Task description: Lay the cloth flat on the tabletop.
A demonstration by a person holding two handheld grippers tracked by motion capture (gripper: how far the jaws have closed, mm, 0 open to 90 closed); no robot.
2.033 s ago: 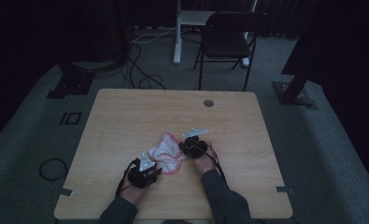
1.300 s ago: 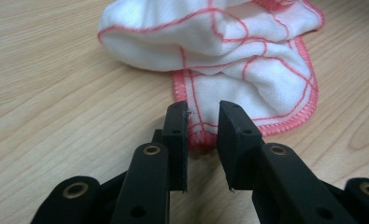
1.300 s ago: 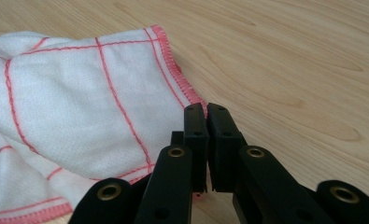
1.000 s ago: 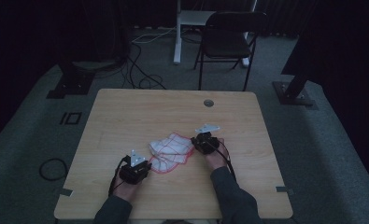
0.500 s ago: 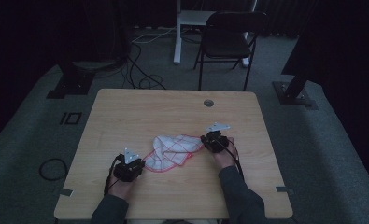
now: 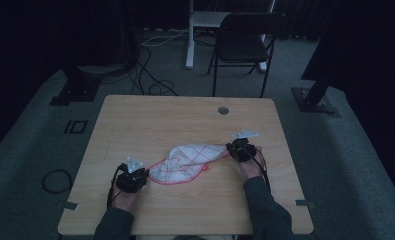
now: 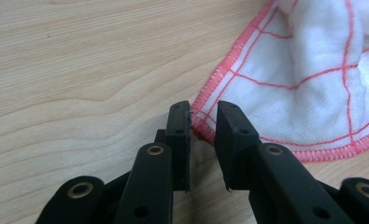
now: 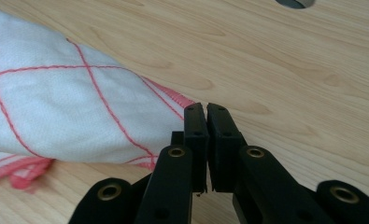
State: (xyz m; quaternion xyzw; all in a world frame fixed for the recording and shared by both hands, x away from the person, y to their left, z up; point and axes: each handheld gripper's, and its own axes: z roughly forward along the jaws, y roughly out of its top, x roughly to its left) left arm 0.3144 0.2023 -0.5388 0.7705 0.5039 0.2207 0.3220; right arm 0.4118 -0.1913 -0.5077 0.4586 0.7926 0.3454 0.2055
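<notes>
From the high view, the white cloth with red grid lines (image 6: 187,159) now lies drawn out in a slanted band across the near middle of the wooden table (image 6: 185,112). Two seconds ago it was a bunched heap between the hands. Since then the two grippers have moved apart: the left gripper (image 6: 133,178) toward the near left, the right gripper (image 6: 240,149) to the right and a little farther away. The cloth has been pulled long between them, though it still folds over itself in the middle rather than lying flat. A dark chair (image 6: 242,45) stands beyond the far edge.

In the left gripper view, the left gripper (image 7: 202,122) has its jaws a narrow gap apart, with the red-stitched corner of the cloth (image 7: 313,84) sitting right at that gap. The corner looks freed or barely pinched; I cannot tell which from this angle, but the jaws are plainly not pressed together.

In the right gripper view, the right gripper (image 8: 205,122) has its jaws almost fully together at the hemmed edge of the cloth (image 8: 65,107), which spreads away to the left of them; it seems to be clamping that corner.

My judgement is that the spreading pull is near its end, and the overlapped middle still needs smoothing.
</notes>
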